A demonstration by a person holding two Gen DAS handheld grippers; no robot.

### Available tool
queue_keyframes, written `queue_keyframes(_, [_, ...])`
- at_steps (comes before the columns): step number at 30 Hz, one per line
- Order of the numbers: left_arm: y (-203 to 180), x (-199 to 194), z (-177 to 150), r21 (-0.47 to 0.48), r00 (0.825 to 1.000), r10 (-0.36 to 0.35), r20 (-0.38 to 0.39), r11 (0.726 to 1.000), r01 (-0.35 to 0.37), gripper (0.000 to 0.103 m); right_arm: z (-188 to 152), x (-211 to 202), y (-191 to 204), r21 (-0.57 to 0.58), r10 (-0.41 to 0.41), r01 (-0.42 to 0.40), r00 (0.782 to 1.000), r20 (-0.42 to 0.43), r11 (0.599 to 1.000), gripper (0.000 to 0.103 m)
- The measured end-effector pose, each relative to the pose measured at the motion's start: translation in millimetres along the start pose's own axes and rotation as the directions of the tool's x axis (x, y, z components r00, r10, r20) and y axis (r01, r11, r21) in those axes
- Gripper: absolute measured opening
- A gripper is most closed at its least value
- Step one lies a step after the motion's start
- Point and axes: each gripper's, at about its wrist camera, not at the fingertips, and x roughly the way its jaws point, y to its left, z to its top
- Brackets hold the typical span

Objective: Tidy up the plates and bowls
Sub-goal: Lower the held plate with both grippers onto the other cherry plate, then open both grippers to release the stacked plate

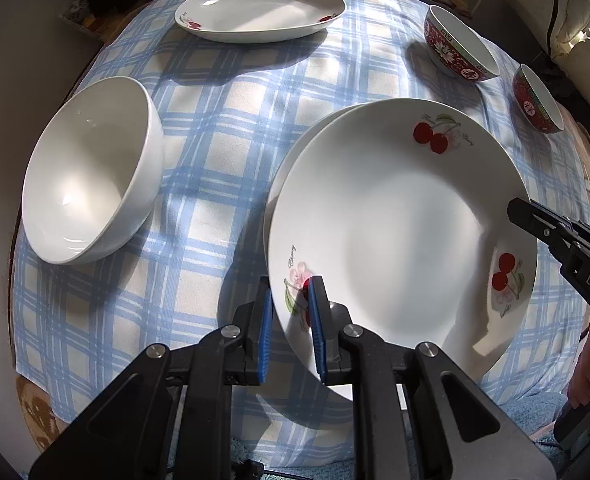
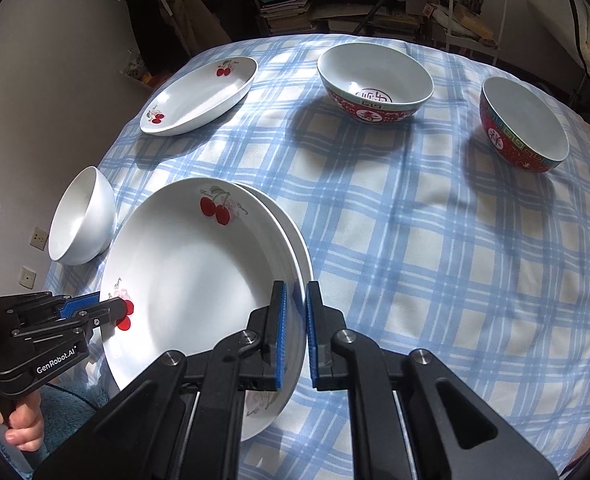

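A white plate with red cherries (image 1: 395,220) (image 2: 191,272) is held by two opposite sides of its rim. My left gripper (image 1: 293,320) (image 2: 111,310) is shut on the side by the pink flower. My right gripper (image 2: 295,332) (image 1: 523,216) is shut on the opposite side. Directly under it lies a second plate (image 1: 291,168) (image 2: 297,236), of which only a crescent of rim shows. Whether the two plates touch I cannot tell. A third cherry plate (image 1: 259,4) (image 2: 199,96) lies at the far side of the table.
A plain white bowl (image 1: 91,168) (image 2: 83,220) stands left of the stacked plates, near the table's edge. Two red patterned bowls (image 2: 375,84) (image 2: 523,124) stand at the far right. A blue plaid cloth (image 2: 415,240) covers the table. A person's hand (image 2: 23,424) grips the left handle.
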Motion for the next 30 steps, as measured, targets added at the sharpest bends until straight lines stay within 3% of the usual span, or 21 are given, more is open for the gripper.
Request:
queue_keyframes(7, [1, 6, 6, -0.015, 1.0, 0.015, 0.01, 1.0, -0.014, 0.017, 3, 13, -2, 0.026, -0.01, 0.01, 1.0, -0.008, 1.0, 0.011])
queue_keyframes(11, [11, 12, 10, -0.068, 1.0, -0.029, -0.006, 0.997, 0.028, 0.017, 3, 16, 1, 0.014, -0.011, 0.011, 1.0, -0.004, 1.0, 0.01])
queue_keyframes(30, [2, 10, 5, -0.017, 0.999, 0.037, 0.022, 0.999, -0.037, 0.017, 0, 18, -7, 0.022, -0.004, 0.003, 1.0, 0.003, 1.0, 0.01])
